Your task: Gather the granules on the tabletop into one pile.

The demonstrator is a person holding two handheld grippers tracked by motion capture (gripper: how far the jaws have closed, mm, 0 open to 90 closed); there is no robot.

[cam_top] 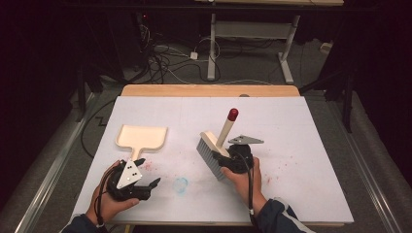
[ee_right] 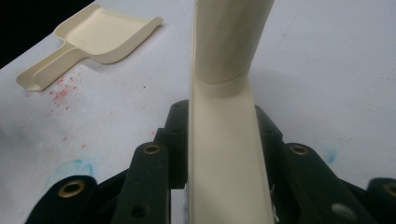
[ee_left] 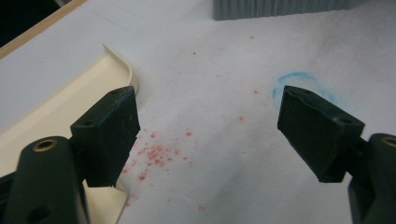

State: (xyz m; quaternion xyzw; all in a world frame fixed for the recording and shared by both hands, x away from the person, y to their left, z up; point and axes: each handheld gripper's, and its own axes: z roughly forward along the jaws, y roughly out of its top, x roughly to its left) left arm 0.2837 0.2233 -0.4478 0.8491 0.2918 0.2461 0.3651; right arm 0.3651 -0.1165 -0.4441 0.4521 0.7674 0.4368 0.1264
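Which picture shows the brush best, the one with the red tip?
The high view. There the whole brush shows: grey bristles, cream head, handle and red tip, held in the right gripper. The right gripper view shows its cream handle up close between the jaws. The left gripper view catches a strip of grey bristles at the top edge.

The dustpan (cam_top: 142, 138) lies left of the brush (cam_top: 214, 151) on the table (cam_top: 301, 160), with crumbs (cam_top: 148, 166) between.

White table (cam_top: 311, 145); floor cables (cam_top: 165, 58)

Dustpan (cam_top: 142, 136) – smooth cream plastic, probably; brush (cam_top: 215, 148) bristles grey; table (cam_top: 311, 145) matt white.
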